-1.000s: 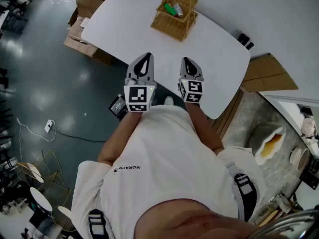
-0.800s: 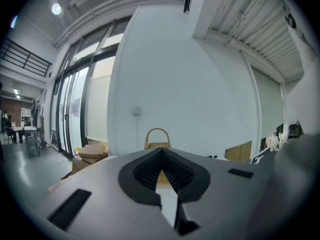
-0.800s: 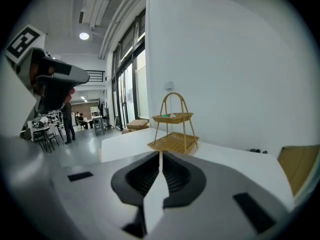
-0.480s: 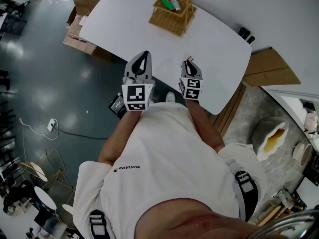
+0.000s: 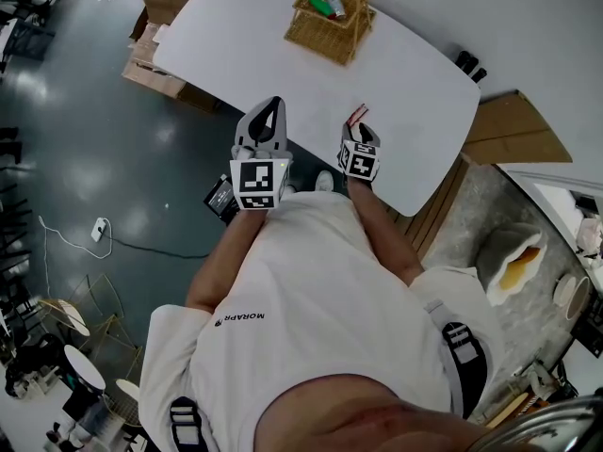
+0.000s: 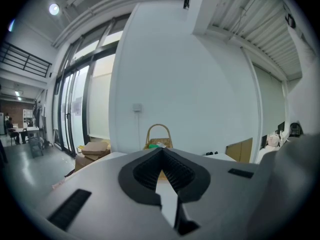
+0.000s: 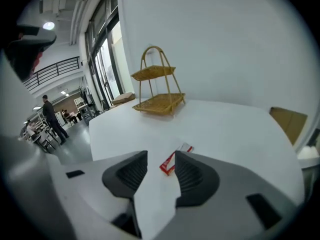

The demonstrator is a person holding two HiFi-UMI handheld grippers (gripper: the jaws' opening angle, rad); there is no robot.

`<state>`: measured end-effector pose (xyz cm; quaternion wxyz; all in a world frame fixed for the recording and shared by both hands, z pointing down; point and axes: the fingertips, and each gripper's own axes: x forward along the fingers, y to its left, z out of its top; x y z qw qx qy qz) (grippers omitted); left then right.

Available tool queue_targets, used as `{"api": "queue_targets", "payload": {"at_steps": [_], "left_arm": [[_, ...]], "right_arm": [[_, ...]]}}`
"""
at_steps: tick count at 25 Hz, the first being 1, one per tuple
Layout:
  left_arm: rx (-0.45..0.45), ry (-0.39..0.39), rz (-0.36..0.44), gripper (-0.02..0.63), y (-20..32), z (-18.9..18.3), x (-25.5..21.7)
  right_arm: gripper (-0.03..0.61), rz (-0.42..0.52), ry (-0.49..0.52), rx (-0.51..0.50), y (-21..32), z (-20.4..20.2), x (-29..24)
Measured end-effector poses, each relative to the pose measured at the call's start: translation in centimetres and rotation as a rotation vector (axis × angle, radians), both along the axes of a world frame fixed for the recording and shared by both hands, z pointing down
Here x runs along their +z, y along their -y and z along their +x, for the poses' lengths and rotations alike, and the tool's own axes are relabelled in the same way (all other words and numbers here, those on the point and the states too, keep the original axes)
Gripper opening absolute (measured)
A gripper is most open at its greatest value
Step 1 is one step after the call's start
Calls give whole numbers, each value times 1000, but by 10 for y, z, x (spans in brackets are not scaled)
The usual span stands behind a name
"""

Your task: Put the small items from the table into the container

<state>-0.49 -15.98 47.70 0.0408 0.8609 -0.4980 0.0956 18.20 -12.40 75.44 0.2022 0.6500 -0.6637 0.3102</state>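
A red and white packet [image 5: 356,113] lies flat on the white table [image 5: 405,83] near its front edge. My right gripper [image 5: 358,126] points down at it. Its jaws are opening, and the packet [image 7: 170,163] lies on the tabletop just beyond the gap, against the right jaw's tip, with neither pad pressing on it. The right gripper [image 7: 161,159] holds nothing. My left gripper [image 5: 274,107] hovers level at the table's edge, shut and empty [image 6: 161,152]. The wicker basket [image 5: 327,15] stands at the far side, with a green item [image 5: 321,6] and other small things inside.
The basket [image 7: 156,81] has two tiers and a hoop handle. Cardboard boxes [image 5: 165,3] sit on the floor left of the table, and a cardboard sheet [image 5: 513,139] leans at its right end. A small dark thing [image 5: 468,64] lies on the table's far right edge.
My right gripper has dropped toward the table near its front edge and its jaws have parted. The red and white packet now shows at its tips. The left gripper stayed put.
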Motion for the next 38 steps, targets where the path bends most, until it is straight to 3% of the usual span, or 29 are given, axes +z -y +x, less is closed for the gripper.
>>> {"api": "queue_targets", "payload": {"at_steps": [13,20,24,38], "left_arm": [[-24,27,2,3,2,-4,4],[-28,29,-4,3,1,-9,6],[-23,31,-13,3,0,-8,8],[-7,23,-5,3,-2,-4,6]], "right_arm": [[169,-127,19,124,11,8,50],[158,-164,-10,121,14,5,62],[150,-147,-77,69,17,5,65],[135,-51,-103,-24,19,-3,32]]}}
